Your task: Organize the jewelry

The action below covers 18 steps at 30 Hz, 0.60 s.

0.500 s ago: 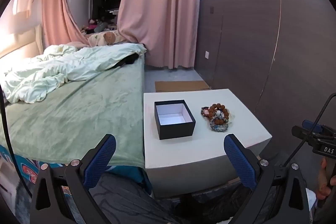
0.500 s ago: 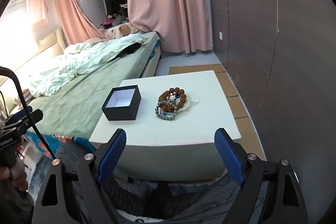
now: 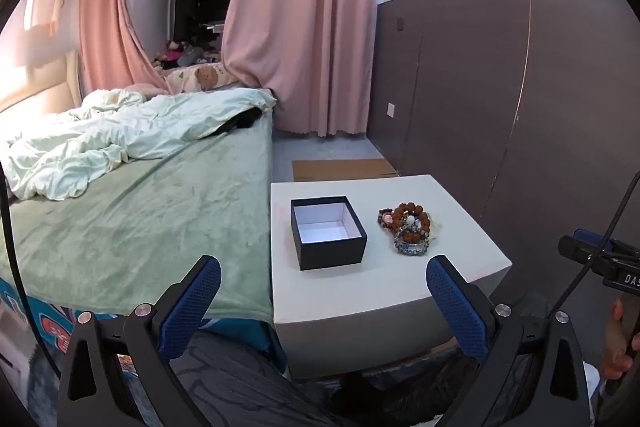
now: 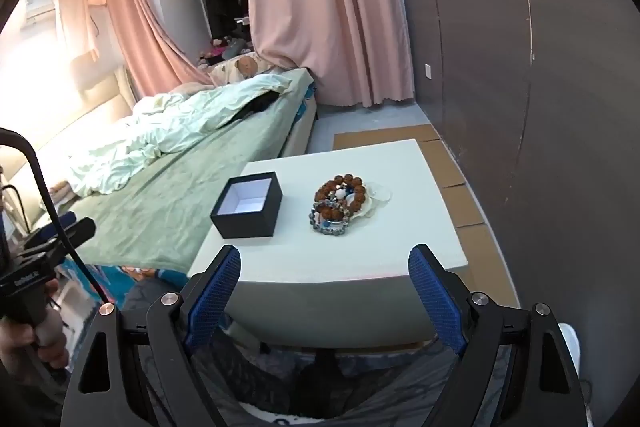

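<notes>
1. On my far left lies the bed with its pale green blanket, a crumpled white duvet bunched toward its head.
2. My left tongs hang spread wide with nothing between their blue ribbed pads, short of the near edge of the white square tabletop.
3. On that tabletop, toward its left side, stands the small black open-topped box with a white lining; it looks empty inside, though I cannot see its near inner wall.
4. Just to the right of the box, apart from it, sits the heap of beaded bracelets: brown wooden beads on top, a blue-grey beaded ring nearest me, and something pale and translucent under the far right of the pile, which I cannot make out.
5. My right tongs are likewise spread and hold nothing, hovering above the tabletop's near edge, facing the gap between box and bracelets.
6. Beyond hang pink curtains; a dark brown panelled wall closes the right side.
</notes>
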Tool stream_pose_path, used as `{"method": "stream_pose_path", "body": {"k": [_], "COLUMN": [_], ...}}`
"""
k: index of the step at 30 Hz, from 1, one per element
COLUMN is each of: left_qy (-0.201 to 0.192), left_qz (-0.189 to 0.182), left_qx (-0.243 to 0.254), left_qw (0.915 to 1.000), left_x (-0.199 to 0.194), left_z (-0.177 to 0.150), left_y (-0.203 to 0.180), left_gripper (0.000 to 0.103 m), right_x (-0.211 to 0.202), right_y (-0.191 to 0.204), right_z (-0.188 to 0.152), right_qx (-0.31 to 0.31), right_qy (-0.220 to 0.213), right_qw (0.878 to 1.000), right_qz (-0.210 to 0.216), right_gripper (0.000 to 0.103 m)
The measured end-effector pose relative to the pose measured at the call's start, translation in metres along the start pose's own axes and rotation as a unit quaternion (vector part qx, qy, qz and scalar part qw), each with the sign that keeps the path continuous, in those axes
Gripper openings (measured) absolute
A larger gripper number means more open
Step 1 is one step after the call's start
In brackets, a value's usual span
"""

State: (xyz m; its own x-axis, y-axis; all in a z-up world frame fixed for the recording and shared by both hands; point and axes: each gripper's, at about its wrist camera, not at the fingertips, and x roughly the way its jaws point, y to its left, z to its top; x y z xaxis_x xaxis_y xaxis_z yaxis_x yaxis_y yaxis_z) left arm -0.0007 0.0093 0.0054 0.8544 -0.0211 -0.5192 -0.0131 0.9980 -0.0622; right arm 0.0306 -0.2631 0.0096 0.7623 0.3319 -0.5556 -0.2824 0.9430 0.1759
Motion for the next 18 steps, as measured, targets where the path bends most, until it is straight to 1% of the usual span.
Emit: {"method": "stream_pose_path", "body": {"k": [2,7,10,18], "left_qy": [-0.002,-0.005,-0.007,-0.008], "left_qz": [0.000,-0.001,-0.002,-0.002], "left_qx": [0.004,0.007,0.006,0.000], "left_qw": [1.0000,1.0000,1.0000,1.0000], "left_x": [-0.006,-0.008,-0.009,-0.011], "left_z": [-0.004,-0.003,-0.004,-0.004], "left_y": [-0.014,-0.016,-0.018,-0.018], "left_gripper": [0.103,0.103,0.103,0.103], "right_x": [-0.004,-0.013,-0.014,-0.014], "right_y": [0.001,0.005,0.009,0.011], "right_z": [0.001,0.003,0.004,0.006], "right_qx": [0.001,-0.004,-0.007,-0.007], "right_qy": [-0.002,-0.013,-0.013,-0.013], "right_qw": [1.000,0.999,0.999,0.999], "right_qz": [0.008,0.037,0.045,0.039], "right_gripper": [0.086,0.086,0.086,0.086]}}
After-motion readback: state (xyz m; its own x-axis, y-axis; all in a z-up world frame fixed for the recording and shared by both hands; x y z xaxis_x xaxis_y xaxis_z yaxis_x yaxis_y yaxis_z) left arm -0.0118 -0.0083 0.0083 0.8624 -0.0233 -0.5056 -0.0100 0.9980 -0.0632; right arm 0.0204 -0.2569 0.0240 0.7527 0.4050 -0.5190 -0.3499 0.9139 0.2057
